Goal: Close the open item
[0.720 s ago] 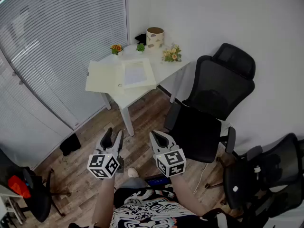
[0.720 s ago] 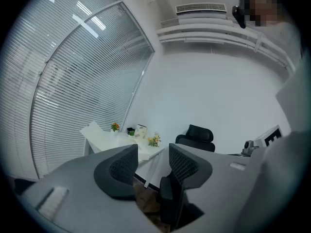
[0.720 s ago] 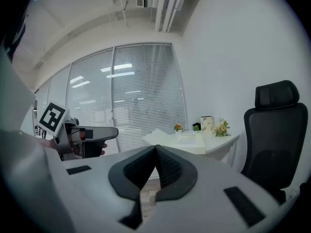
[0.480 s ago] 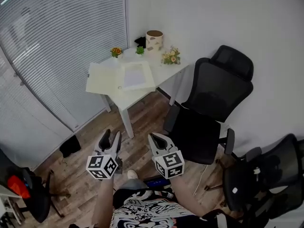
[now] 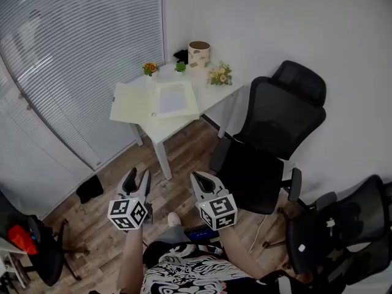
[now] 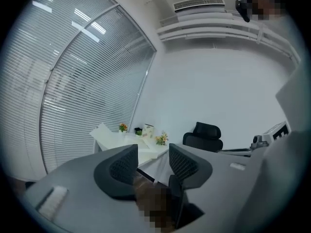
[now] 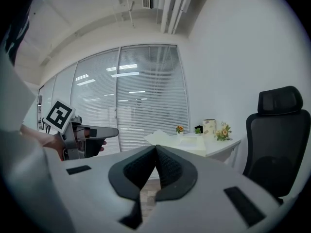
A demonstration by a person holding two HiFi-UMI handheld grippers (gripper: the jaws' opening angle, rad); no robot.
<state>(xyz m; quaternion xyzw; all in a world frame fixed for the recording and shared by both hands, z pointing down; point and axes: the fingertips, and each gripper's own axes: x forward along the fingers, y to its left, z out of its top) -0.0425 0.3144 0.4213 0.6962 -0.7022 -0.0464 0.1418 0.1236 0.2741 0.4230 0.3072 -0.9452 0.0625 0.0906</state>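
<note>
A cream folder [image 5: 131, 101] lies open on the small white table [image 5: 164, 126] by the window, with a white sheet [image 5: 173, 98] on its right half. It also shows far off as the folder [image 6: 108, 132] and the folder [image 7: 167, 138] in the two gripper views. Both grippers hover over the wooden floor, well short of the table. My left gripper [image 5: 137, 181] [image 6: 153, 155] is open with nothing between its jaws. My right gripper [image 5: 199, 180] [image 7: 155, 148] has its jaws together on nothing. The left gripper [image 7: 91, 132] shows in the right gripper view.
Small flower pots [image 5: 150, 67] and a patterned round container [image 5: 199, 52] stand at the table's back. A black office chair [image 5: 269, 133] stands right of the table, with another chair [image 5: 343, 231] at the lower right. Window blinds [image 5: 73, 48] fill the left. A black bag [image 5: 90, 186] lies on the floor.
The left gripper has drifted slightly left in the head view. Neither gripper has taken hold of anything, and the folder lies as before.
</note>
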